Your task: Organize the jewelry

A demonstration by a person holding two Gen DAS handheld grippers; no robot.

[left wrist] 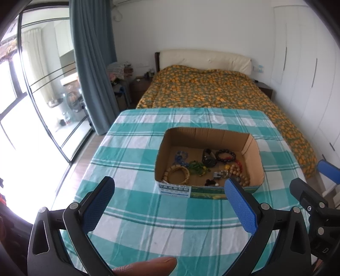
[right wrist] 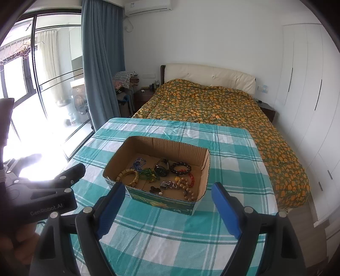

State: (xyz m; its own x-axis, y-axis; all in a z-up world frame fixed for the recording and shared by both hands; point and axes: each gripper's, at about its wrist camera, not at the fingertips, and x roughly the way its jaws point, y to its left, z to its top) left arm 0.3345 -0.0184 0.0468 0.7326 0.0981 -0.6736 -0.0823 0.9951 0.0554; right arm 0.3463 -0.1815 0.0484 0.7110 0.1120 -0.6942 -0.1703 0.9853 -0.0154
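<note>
1. Your left tool (left wrist: pixel 170 191) is spread wide w/ nothing between the blue pads; it hangs over the near part of the bench (left wrist: pixel 131 148), short of the cardboard box (left wrist: pixel 254 148).
2. Your right tool (right wrist: pixel 167 194) is likewise spread and empty, its pads either side of the box's near edge in the view, not touching it.
3. The jewelry sits inside the box: gold bangle (left wrist: pixel 177 174) near-left, green beads (left wrist: pixel 196 166) mid, dark bead bracelet (left wrist: pixel 226 156) far-right, tan wooden beads (left wrist: pixel 235 169) near-right, blue beads (left wrist: pixel 180 157) far-left, a black watch (left wrist: pixel 209 159) far-mid.
4. Left view only: your fingertip (left wrist: pixel 148 266) at the bottom edge, and part of the right tool's body at the right edge.
5. Right view only: the left tool's black body w/ printed lettering at the left, and a wall AC unit (right wrist: pixel 147 7) up top.
6. Around: bed (right wrist: pixel 223 110) w/ orange-patterned cover beyond the bench, blue curtain (right wrist: pixel 102 63) and glass door at far left, white wardrobe (right wrist: pixel 308 85) right.
7. In the way: the box's near wall hides its nearest floor strip in both views; small pieces by the tan beads are too small to tell apart.
</note>
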